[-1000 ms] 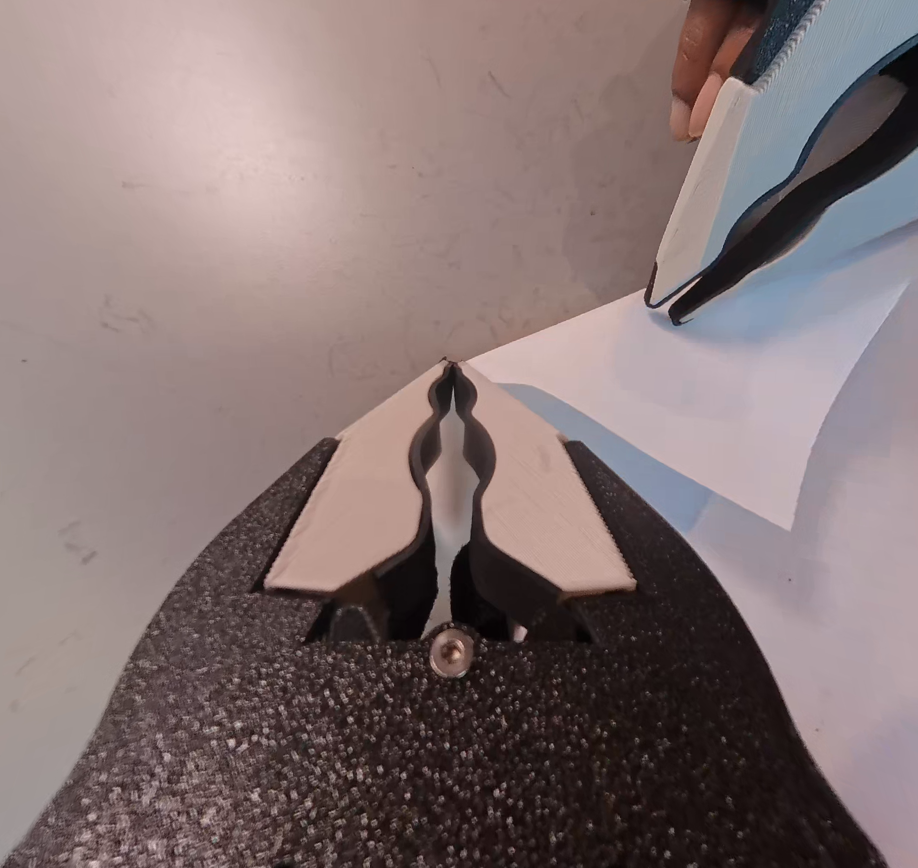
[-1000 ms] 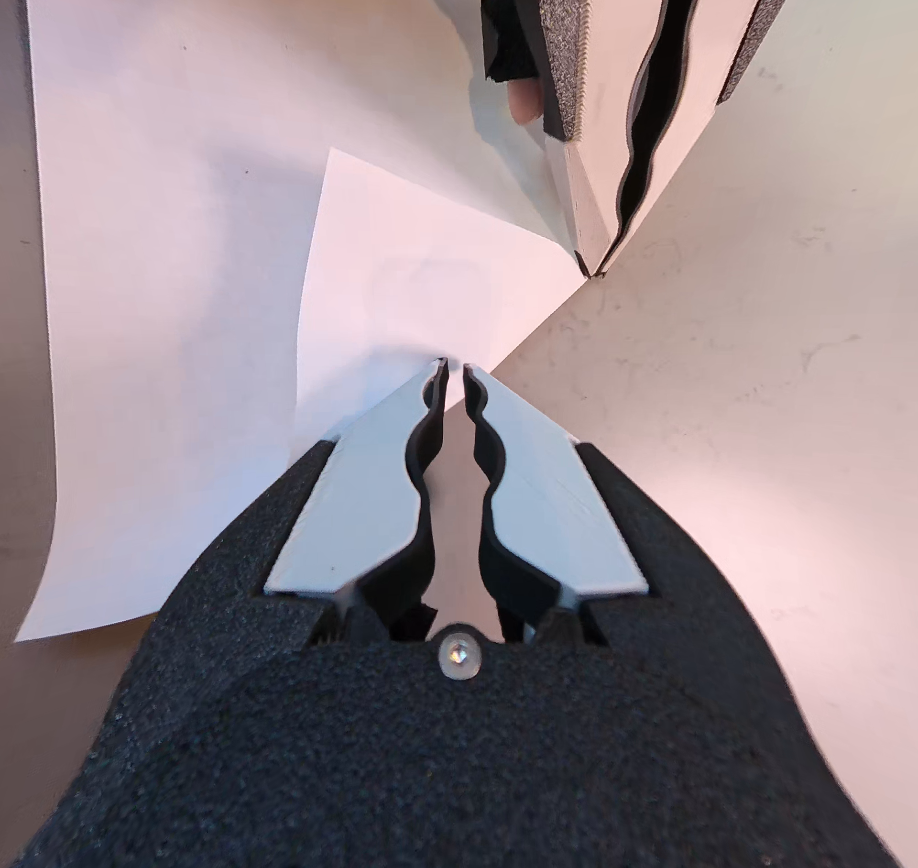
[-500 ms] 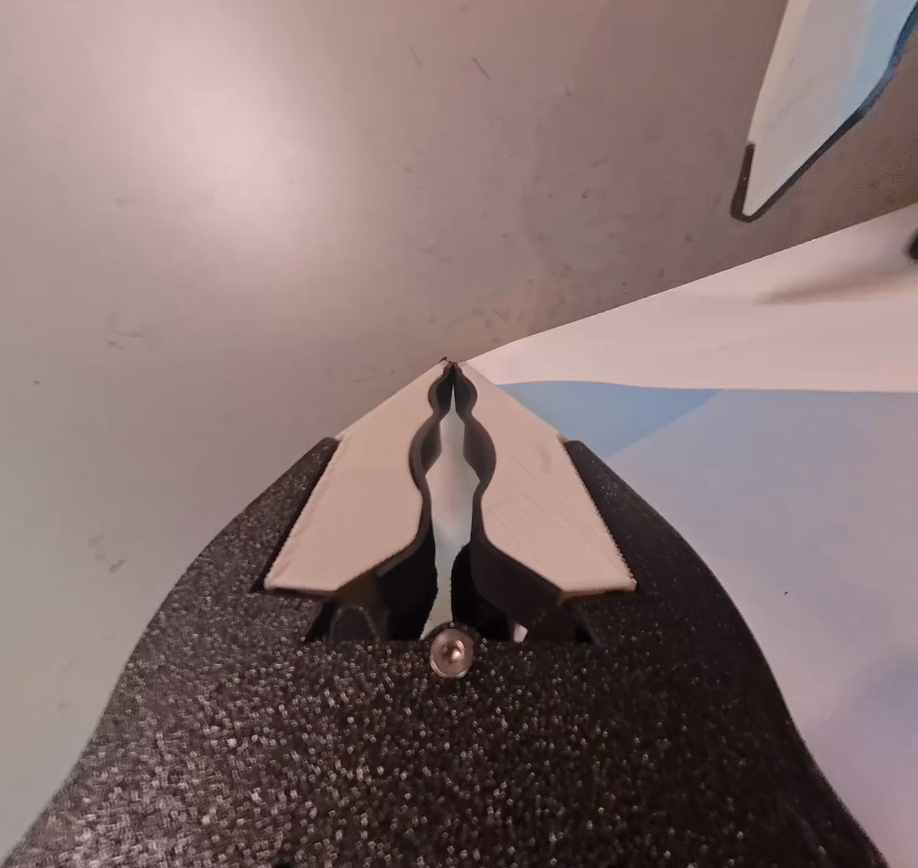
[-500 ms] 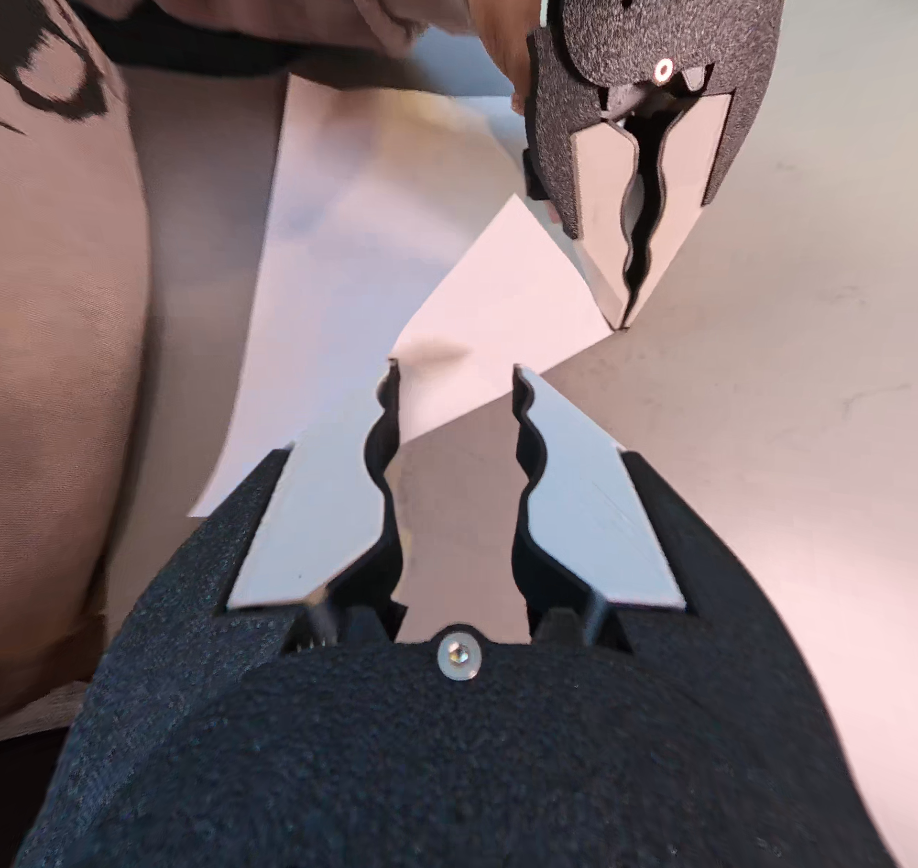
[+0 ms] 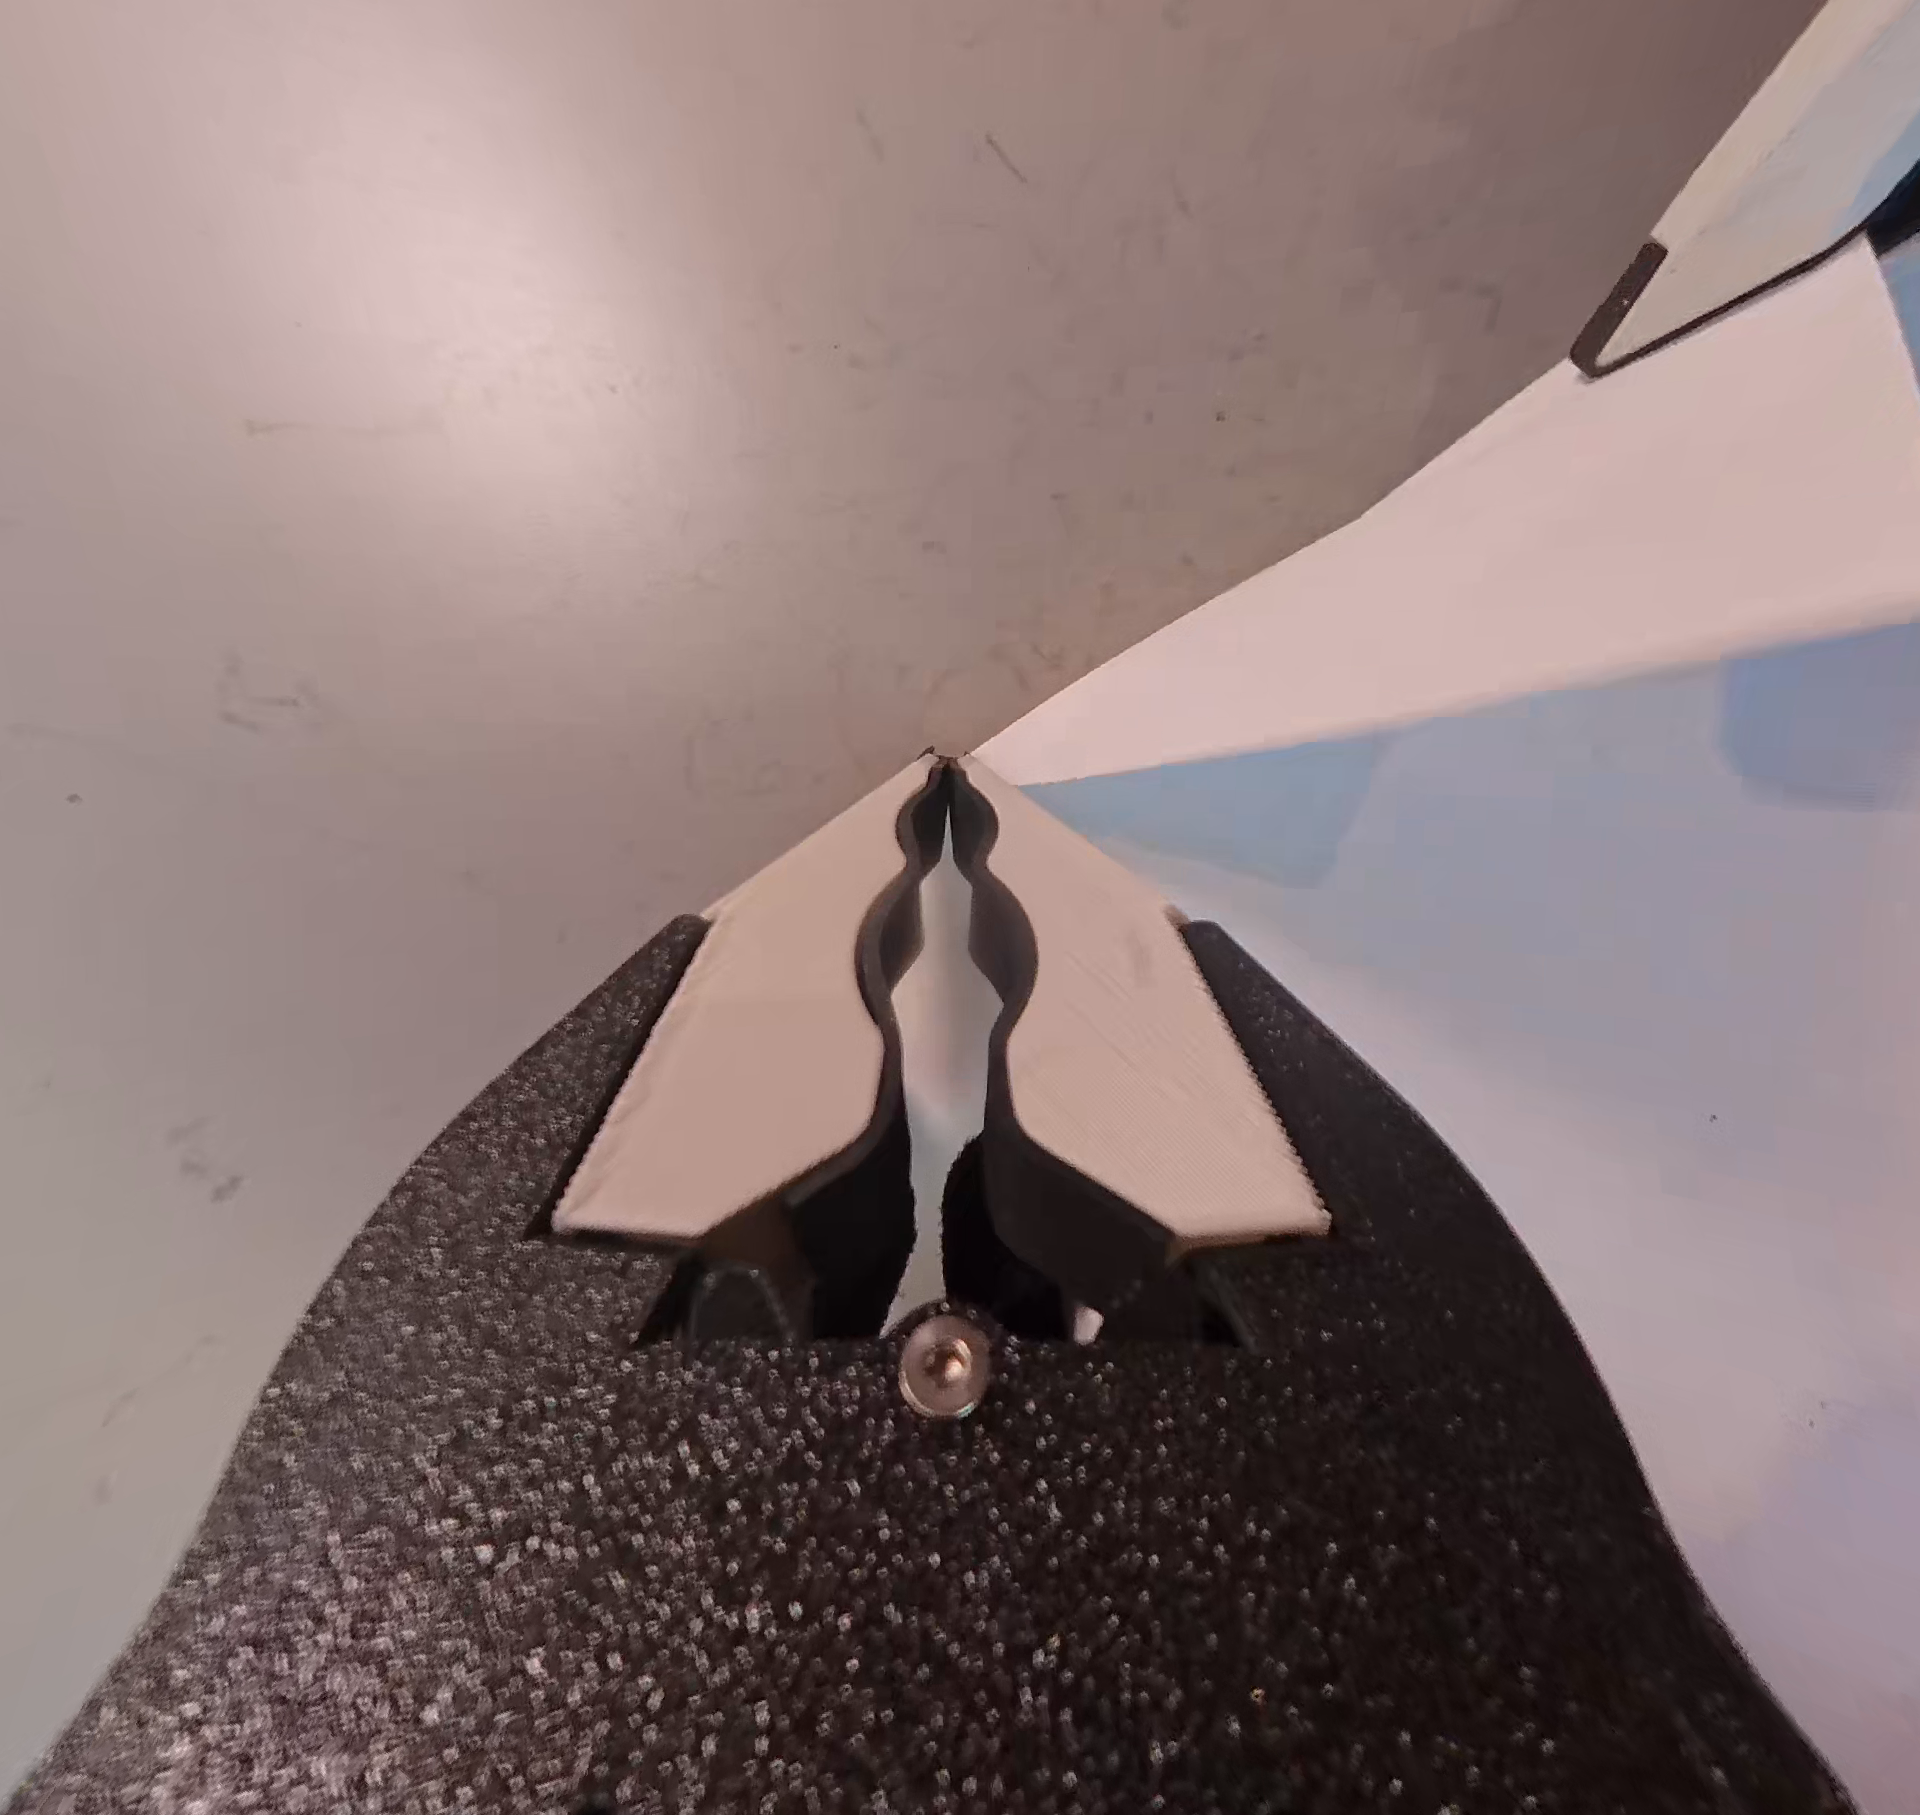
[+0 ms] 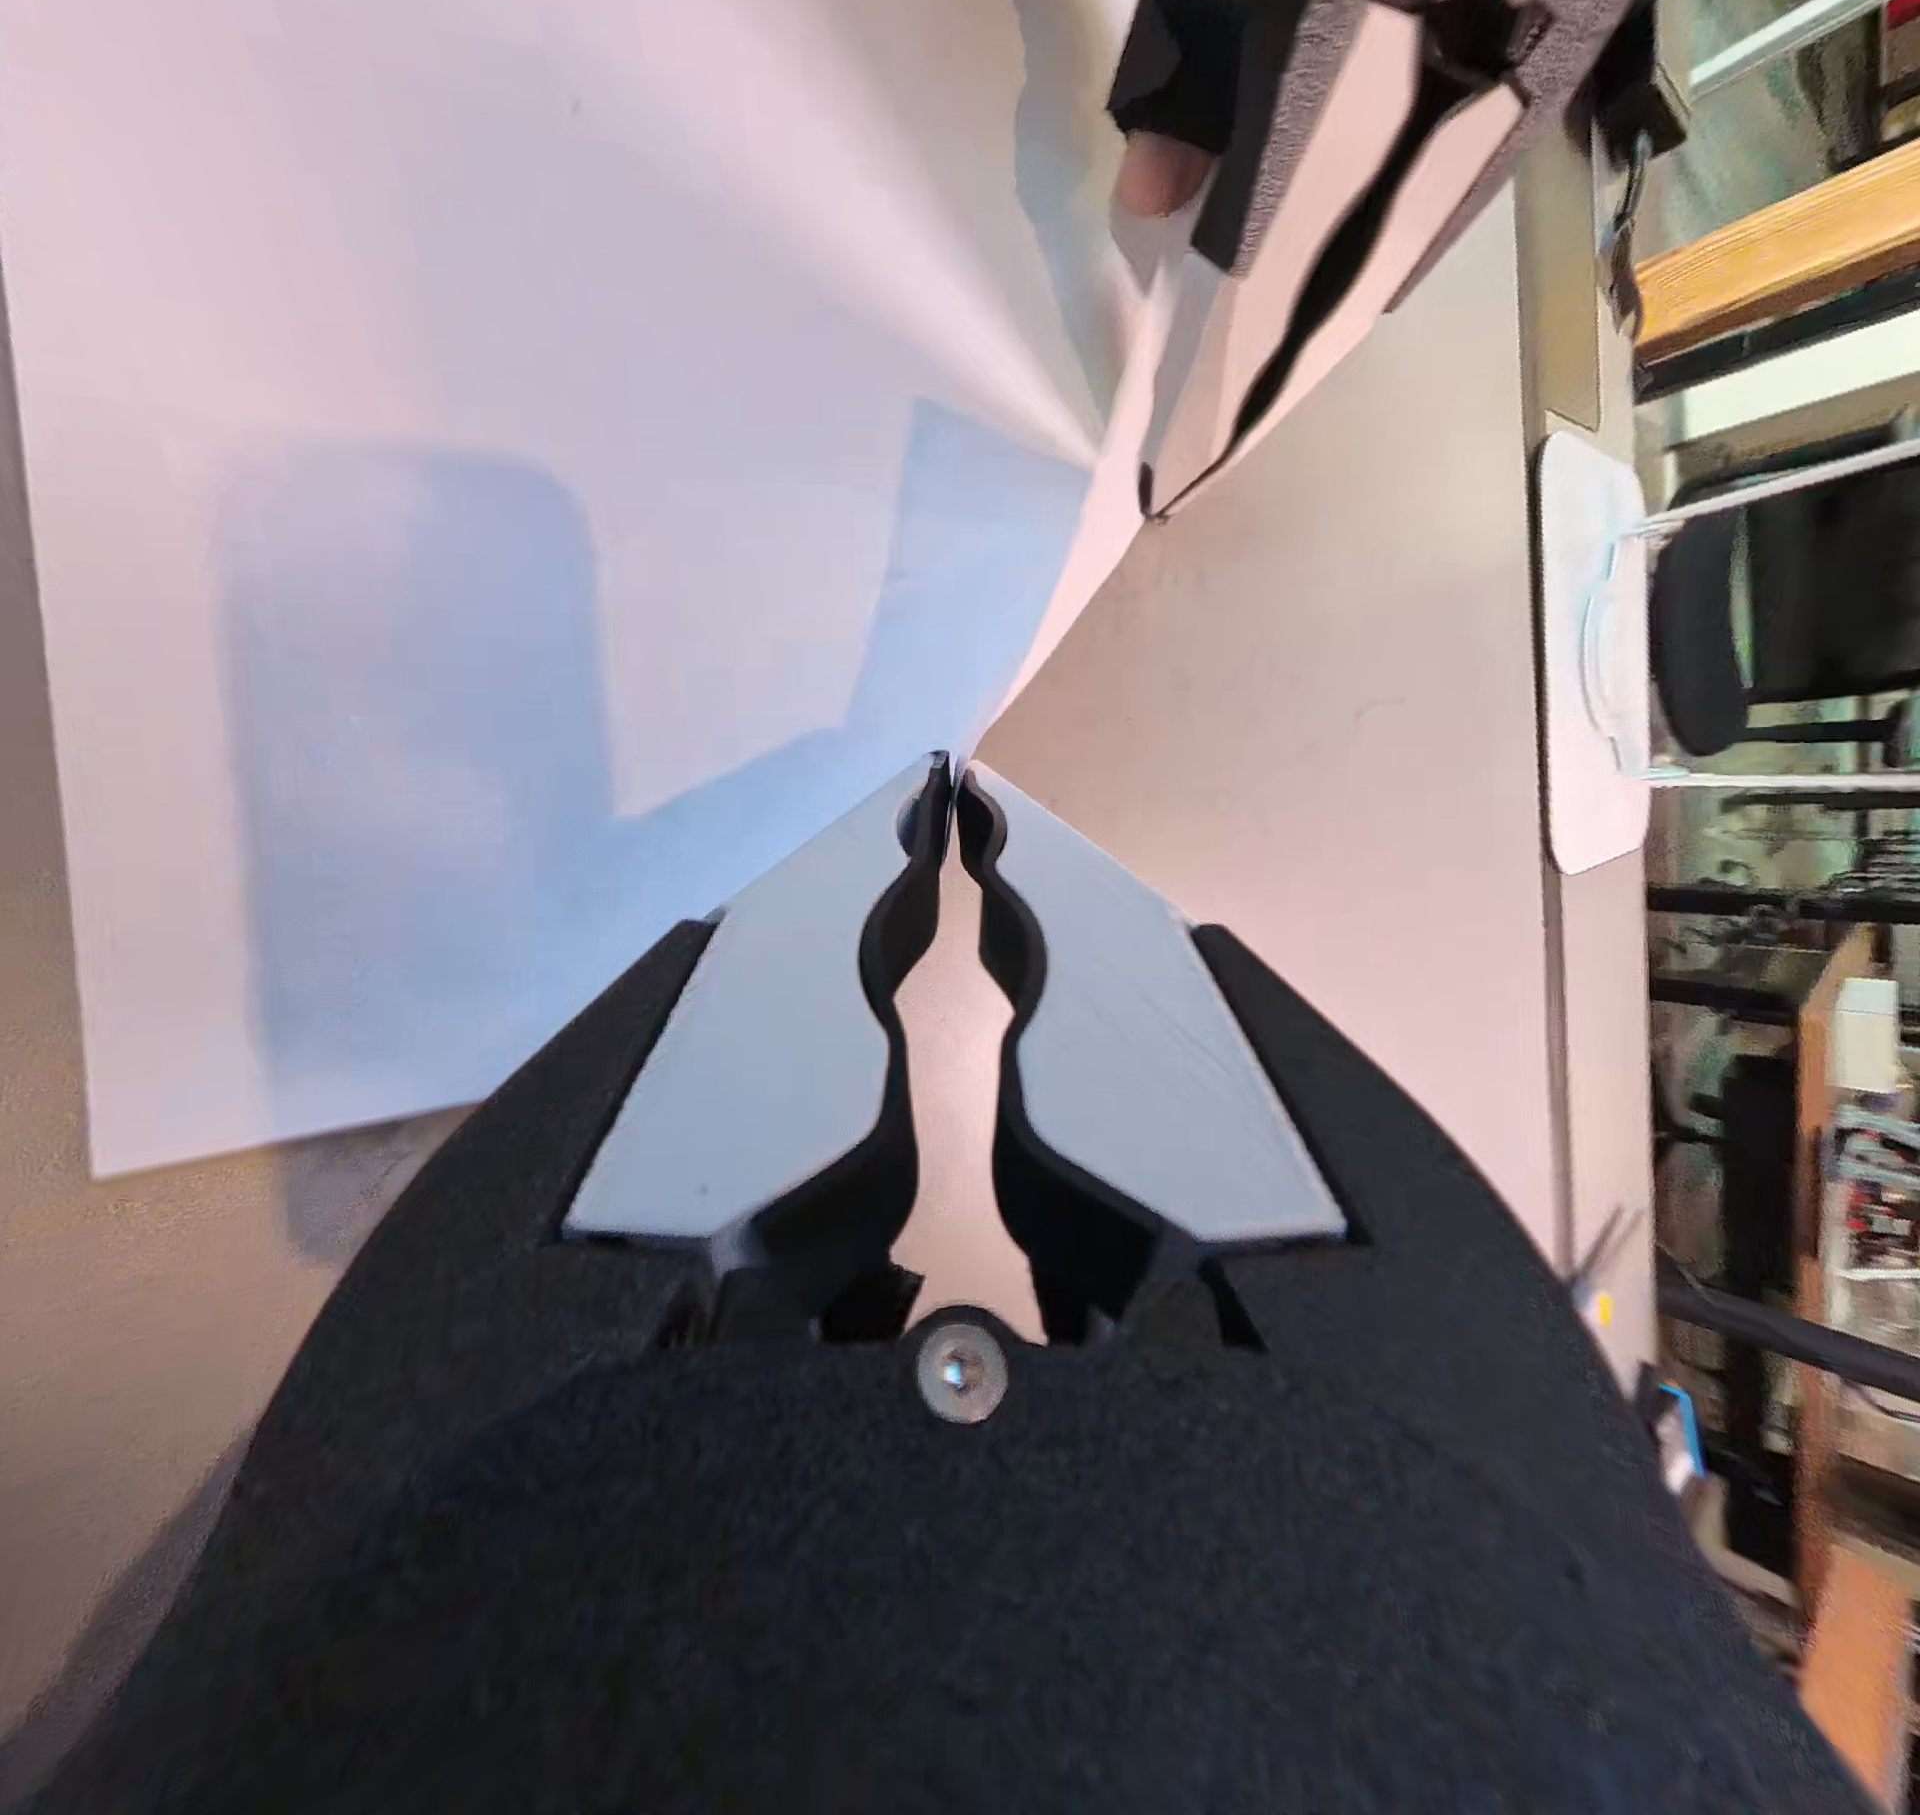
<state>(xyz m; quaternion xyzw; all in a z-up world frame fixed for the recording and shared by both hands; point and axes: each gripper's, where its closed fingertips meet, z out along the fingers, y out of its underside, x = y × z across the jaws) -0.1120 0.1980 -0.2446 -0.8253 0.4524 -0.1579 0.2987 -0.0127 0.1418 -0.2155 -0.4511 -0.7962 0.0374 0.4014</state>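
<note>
Left wrist view shows the left claw (image 5: pixel 948 759) pinched tight on the near edge of a white sheet of paper (image 5: pixel 1507 934). A thin strip of the paper shows in the gap between its 2 fingers. The paper rises up from the grey counter (image 5: pixel 520 363) at that edge and runs off to the far side, where 1 fingertip of the right claw (image 5: pixel 1621 321) meets the same lifted edge.

Right wrist view shows the right claw (image 6: pixel 951 766) with its tips almost together, right at the lifted edge of the paper (image 6: pixel 520 311). It looks like it has a grip on that edge, but only just at the very tips. Along that same edge, farther off, the left claw (image 6: pixel 1153 508) pinches the paper, held by a hand (image 6: pixel 1174 103) in a black fingerless glove. The edge between the 2 claws is pulled up off the counter (image 6: pixel 1299 726), and the rest of the paper lies flat on it.

So 1 edge of the paper is gripped and raised at 2 spots. Most of the sheet is still down on the counter, with no crease pressed in it.
</note>
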